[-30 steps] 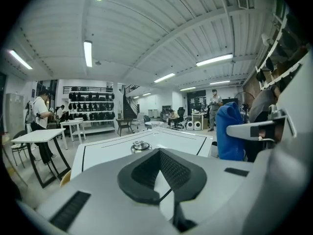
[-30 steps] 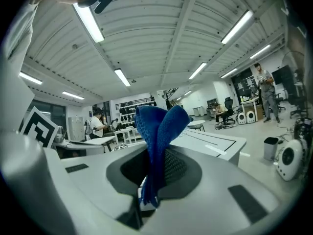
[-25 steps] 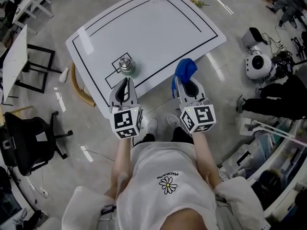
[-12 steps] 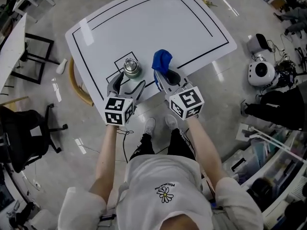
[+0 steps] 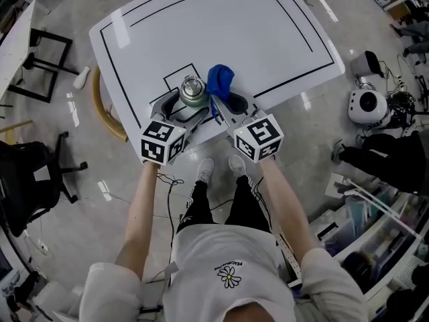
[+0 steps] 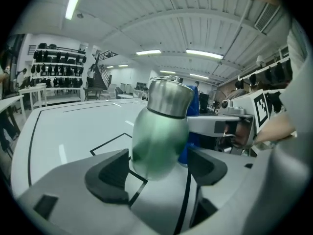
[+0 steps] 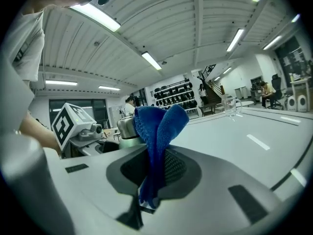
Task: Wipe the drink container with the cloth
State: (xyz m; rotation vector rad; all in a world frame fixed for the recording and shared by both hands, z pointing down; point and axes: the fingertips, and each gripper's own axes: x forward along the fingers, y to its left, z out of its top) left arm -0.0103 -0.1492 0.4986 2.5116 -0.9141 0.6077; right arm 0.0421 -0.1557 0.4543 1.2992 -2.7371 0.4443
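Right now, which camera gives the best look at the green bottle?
The left gripper view: the green bottle stands close and side-on, green body and steel cap both plain. The head view shows it small, from above, mostly the cap. The right gripper view shows only a sliver, left of the blue cloth.

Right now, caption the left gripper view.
Left gripper, jaws just opened, straddles the green bottle on the table; blue cloth behind.

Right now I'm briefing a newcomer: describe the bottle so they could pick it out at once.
Near the front edge of the white table is a small black-outlined square. The bottle stands by it, between the left gripper's jaws. It is the only green, steel-capped thing, beside a blue cloth.
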